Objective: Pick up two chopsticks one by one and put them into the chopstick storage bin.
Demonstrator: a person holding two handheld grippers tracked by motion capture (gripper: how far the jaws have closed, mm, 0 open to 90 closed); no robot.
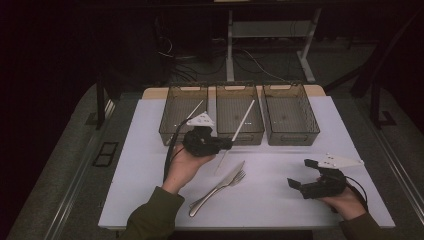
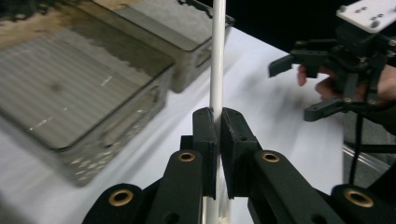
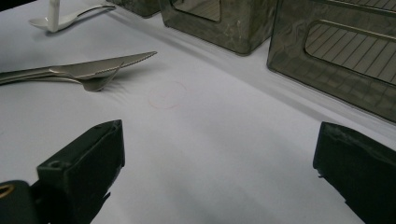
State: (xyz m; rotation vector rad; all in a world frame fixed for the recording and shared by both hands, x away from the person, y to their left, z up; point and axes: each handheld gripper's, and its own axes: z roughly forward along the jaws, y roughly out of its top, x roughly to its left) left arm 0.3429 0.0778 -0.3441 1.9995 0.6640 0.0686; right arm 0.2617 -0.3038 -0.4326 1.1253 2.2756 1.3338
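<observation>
**White stick lifted, bin drop pending**

Dark surroundings frame a white counter (image 1: 280, 200) carrying three smoked-plastic bins along its far edge. The left gripper (image 1: 226, 144) is clamped on a thin white stick (image 1: 243, 120), which stands tilted, its upper end over the middle bin (image 1: 239, 134) and its lower end hanging just above the counter. A second white stick (image 1: 194, 111) already leans in the left bin (image 1: 183, 134); the right bin (image 1: 291, 136) holds nothing I can make out. The right gripper (image 1: 299, 176) rests near the counter's right edge, jaws wide, holding nothing. A knife (image 1: 231, 178) and fork (image 1: 219, 190) lie together mid-counter.

Judgement: the carry step is in hand. The next move calls for bringing the stick over a bin, probably the left one, then releasing.
</observation>
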